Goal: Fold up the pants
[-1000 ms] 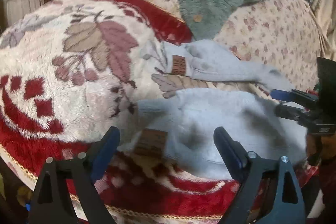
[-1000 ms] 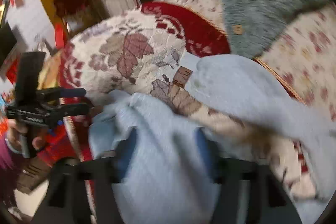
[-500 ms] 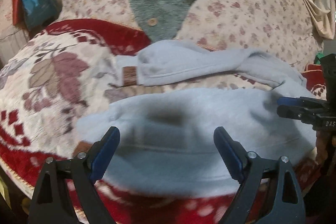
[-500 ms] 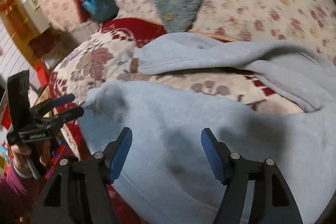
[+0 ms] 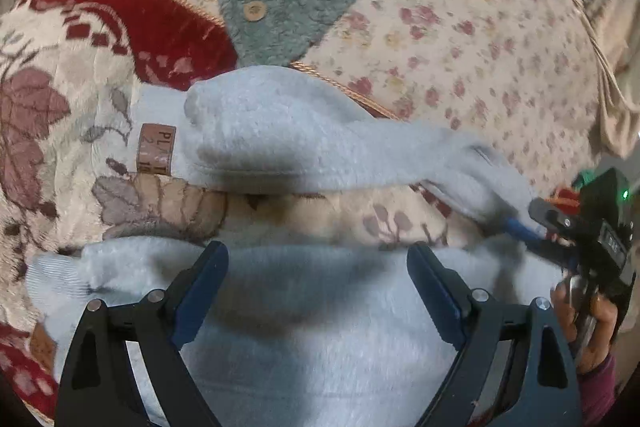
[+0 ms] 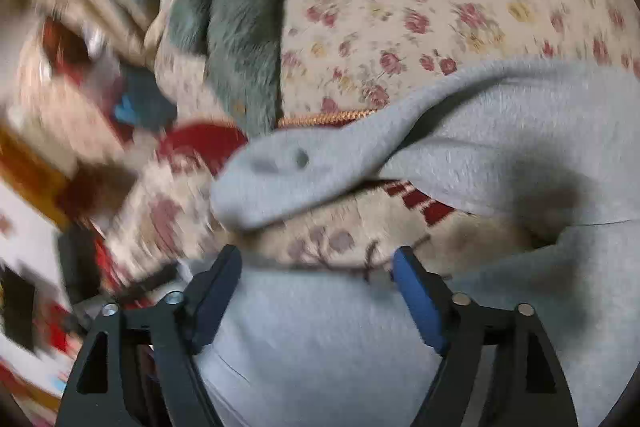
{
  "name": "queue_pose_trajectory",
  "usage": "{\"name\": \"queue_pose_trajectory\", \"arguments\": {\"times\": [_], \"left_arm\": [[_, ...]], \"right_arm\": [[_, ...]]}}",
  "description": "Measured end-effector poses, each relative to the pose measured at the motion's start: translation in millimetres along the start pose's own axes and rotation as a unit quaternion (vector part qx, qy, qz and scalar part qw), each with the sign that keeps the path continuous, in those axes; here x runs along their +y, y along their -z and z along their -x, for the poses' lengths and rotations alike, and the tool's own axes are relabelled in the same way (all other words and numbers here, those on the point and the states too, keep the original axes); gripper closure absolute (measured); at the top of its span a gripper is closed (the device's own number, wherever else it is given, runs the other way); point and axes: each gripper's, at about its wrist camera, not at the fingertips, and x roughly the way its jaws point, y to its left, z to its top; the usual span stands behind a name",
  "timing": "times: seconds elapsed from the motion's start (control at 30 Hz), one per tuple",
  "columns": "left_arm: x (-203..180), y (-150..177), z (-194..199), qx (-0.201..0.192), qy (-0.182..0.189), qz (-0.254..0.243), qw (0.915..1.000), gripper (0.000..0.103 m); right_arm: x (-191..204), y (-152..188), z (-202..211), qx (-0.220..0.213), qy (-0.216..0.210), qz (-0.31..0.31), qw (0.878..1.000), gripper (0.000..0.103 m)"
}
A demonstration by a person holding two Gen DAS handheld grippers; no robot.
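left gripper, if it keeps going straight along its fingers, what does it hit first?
Most likely the near leg of the light blue pants, which lies between and below the open left gripper. Depth is unclear; just beyond lies the patterned blanket.

Both wrist fisheyes sit close above the pale blue pants (image 5: 320,327), angled down past their own fingers, sharing the pants' far leg (image 6: 320,163) and floral bedding (image 5: 460,39).

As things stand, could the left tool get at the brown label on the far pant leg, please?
Probably yes: the left tool stands open above the near pant leg, and the brown label lies uncovered ahead to its left.
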Motion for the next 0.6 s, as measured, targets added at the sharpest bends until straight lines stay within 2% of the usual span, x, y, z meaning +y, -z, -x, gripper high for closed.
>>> {"name": "queue_pose_trajectory", "arguments": {"times": [0.07, 0.13, 0.2, 0.3, 0.47, 0.6], "left_arm": [[4.6, -4.6, -6.8, -0.002, -0.003, 0.017, 0.9998, 0.013], [4.6, -8.1, -13.0, 0.001, -0.002, 0.020, 0.9998, 0.013], [2.4, -12.2, -19.3, 0.002, -0.001, 0.023, 0.9997, 0.013], [3.1, -20.2, -31.4, 0.009, 0.020, 0.048, 0.9986, 0.013], [11.2, -28.1, -63.7, 0.035, 0.065, 0.131, 0.9886, 0.012], [12.4, -27.7, -76.6, 0.035, 0.105, 0.185, 0.9765, 0.012]], "right_arm": [[-8.6, -6.9, -20.1, 0.018, -0.014, -0.029, 0.999, 0.016], [-10.7, -10.4, -35.7, 0.017, -0.002, -0.039, 0.999, 0.016], [-15.2, -16.2, -42.3, 0.004, 0.001, -0.054, 0.999, 0.016], [-18.9, -28.8, -29.6, -0.025, -0.007, -0.052, 0.998, 0.016], [-36.2, -47.7, -4.2, -0.031, 0.018, -0.043, 0.998, 0.016], [-66.0, -59.5, 23.1, -0.061, 0.027, -0.076, 0.995, 0.016]]}}
